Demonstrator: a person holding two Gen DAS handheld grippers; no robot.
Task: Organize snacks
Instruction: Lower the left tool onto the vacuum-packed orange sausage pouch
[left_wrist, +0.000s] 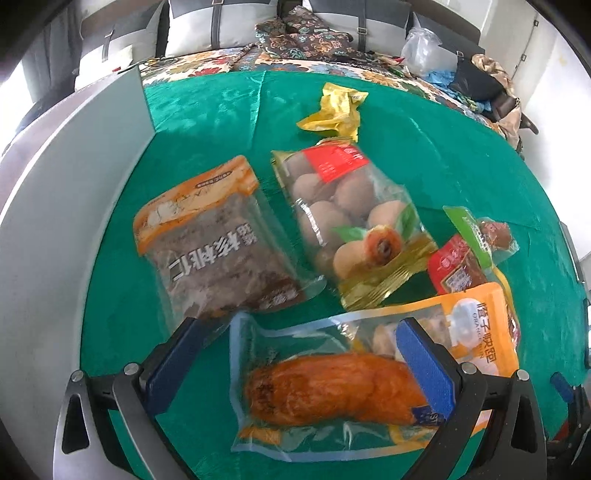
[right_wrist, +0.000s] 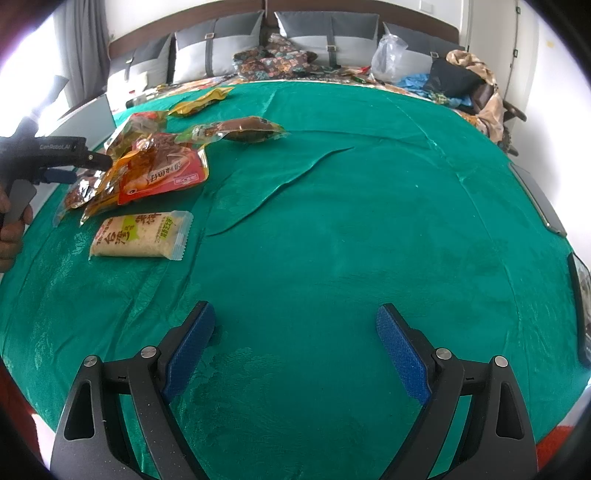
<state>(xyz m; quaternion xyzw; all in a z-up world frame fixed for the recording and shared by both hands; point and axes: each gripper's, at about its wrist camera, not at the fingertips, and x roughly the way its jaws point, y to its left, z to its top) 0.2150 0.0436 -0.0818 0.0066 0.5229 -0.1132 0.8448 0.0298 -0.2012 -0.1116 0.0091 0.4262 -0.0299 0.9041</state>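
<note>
Green velvety cloth covers the surface where the snack packets lie, and only the left wrist view shows them close: a clear crinkly pouch with an orange-brown chicken piece lying between the wide-spread blue pads of the left gripper, beyond it a walnut bag, a bag of round pastries and a crumpled yellow wrapper. Only the right wrist view shows the flat pale rice-cake packet beside that pile, while the right gripper hangs wide apart over bare cloth, holding nothing.
</note>
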